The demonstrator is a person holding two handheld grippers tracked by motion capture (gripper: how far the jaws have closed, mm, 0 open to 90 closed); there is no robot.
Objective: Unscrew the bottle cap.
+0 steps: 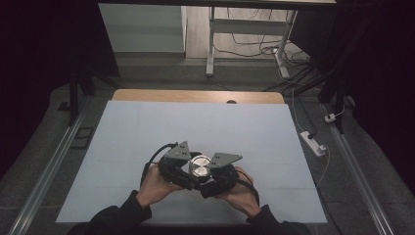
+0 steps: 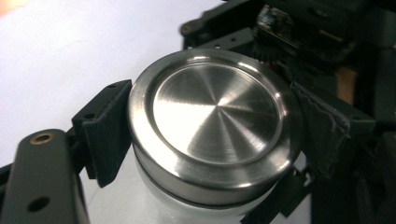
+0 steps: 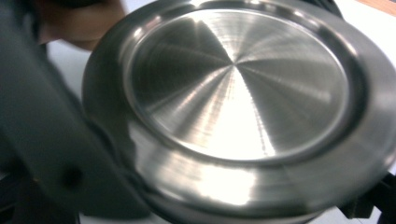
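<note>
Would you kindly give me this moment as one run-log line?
left tongs: shut on metal lid | right tongs: shut, on jar body or lid unclear | jar: glass below lid | surface: white table

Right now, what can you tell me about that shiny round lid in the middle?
The lid is a round cap of brushed silvery metal, with a raised rim around a flat, sunken centre that catches the light. It faces up and sits on a pale, see-through jar, above the white table cover. The left gripper has its dark padded jaws pressed against the lid's opposite sides. The right gripper is close against the jar from the other side, though what its jaws press is hidden.
</note>
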